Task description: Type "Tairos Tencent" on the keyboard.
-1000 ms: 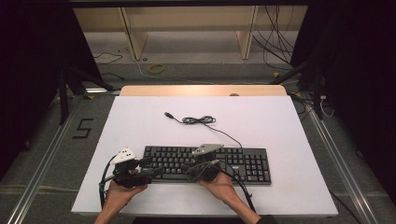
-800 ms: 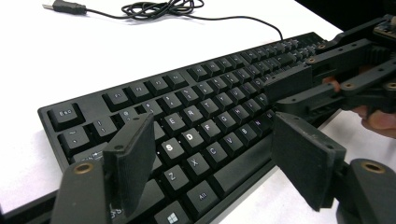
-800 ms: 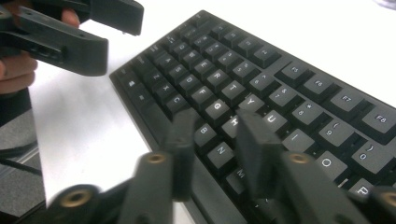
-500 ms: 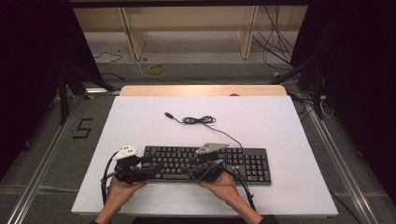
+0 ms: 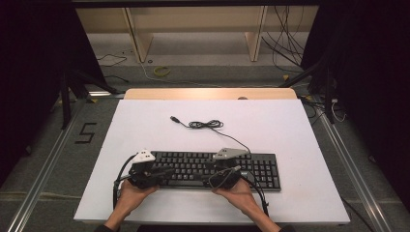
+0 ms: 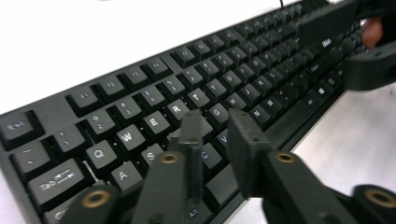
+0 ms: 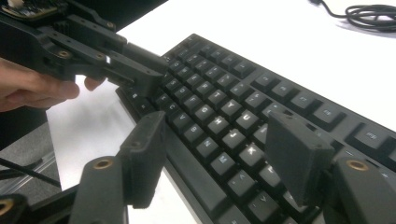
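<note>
Hovering over keyboard (image 5: pixel 212 169) | left tool (image 6: pixel 217 135) narrowing, empty | right tool (image 7: pixel 219 154) widening, empty

Table (image 5: pixel 290 125) lit bright and even from above, white top nearly blown out, surroundings fall to black. Gripper views soft: near jaws blurred, keyboard (image 6: pixel 140 102) far end out of focus.

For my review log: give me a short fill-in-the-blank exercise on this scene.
1. Both tongs hover over a black ____.
2. The left tongs stand nearly closed, while the right tongs stand ____.
3. The keyboard's cable lies coiled on the ____ table, unplugged.

Missing words: keyboard; open; white
</note>
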`<state>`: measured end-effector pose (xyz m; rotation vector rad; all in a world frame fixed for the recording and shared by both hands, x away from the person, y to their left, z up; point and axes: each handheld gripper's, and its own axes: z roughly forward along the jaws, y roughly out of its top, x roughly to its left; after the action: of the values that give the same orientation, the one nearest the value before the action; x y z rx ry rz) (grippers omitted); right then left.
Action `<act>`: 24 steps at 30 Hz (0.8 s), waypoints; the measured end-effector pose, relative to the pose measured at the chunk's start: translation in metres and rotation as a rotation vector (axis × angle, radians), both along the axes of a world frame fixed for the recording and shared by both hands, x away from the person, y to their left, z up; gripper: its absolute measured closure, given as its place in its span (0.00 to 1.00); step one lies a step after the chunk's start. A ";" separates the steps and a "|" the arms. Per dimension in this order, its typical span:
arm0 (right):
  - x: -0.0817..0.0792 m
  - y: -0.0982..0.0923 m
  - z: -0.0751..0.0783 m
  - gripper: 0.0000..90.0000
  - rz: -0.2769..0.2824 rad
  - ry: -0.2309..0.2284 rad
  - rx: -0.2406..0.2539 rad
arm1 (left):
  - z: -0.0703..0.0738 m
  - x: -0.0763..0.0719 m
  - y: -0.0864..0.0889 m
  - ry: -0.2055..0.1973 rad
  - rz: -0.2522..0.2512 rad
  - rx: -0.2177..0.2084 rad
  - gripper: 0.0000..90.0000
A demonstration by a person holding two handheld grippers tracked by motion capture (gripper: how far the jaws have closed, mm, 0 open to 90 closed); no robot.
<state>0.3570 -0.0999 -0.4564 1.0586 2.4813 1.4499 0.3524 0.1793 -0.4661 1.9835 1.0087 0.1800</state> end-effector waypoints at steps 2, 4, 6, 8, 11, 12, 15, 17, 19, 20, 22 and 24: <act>-0.001 -0.004 0.001 0.42 -0.006 -0.003 0.006 | -0.001 0.001 -0.002 0.011 -0.014 0.015 0.89; -0.002 -0.007 0.001 0.41 -0.010 -0.004 0.009 | -0.003 0.002 -0.005 0.019 -0.028 0.032 0.93; -0.002 -0.010 0.002 0.41 -0.016 -0.006 0.011 | -0.004 0.002 -0.008 0.026 -0.035 0.046 0.96; -0.003 -0.013 0.003 0.40 -0.018 -0.009 0.015 | -0.005 0.003 -0.009 0.028 -0.041 0.053 0.99; -0.005 -0.016 0.004 0.38 -0.019 -0.018 0.024 | -0.006 0.004 -0.011 0.038 -0.039 0.061 0.99; -0.005 -0.017 0.004 0.38 -0.019 -0.023 0.025 | -0.007 0.005 -0.011 0.038 -0.043 0.065 0.99; -0.007 -0.021 0.006 0.38 -0.020 -0.031 0.036 | -0.007 0.006 -0.012 0.042 -0.041 0.070 0.99; -0.009 -0.023 0.007 0.37 -0.022 -0.034 0.038 | -0.008 0.006 -0.012 0.046 -0.044 0.076 0.99; -0.010 -0.025 0.007 0.37 -0.023 -0.036 0.039 | -0.008 0.006 -0.013 0.050 -0.045 0.081 0.99; -0.011 -0.026 0.007 0.37 -0.025 -0.034 0.040 | -0.008 0.006 -0.013 0.052 -0.043 0.080 0.99; -0.011 -0.028 0.007 0.37 -0.026 -0.037 0.039 | -0.009 0.006 -0.013 0.055 -0.044 0.085 0.99; -0.012 -0.030 0.007 0.37 -0.027 -0.039 0.040 | -0.009 0.007 -0.013 0.059 -0.045 0.090 0.99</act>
<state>0.3449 -0.1296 -0.4495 1.0566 2.4116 1.5041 0.3592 0.1662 -0.4754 2.1018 1.0078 0.1450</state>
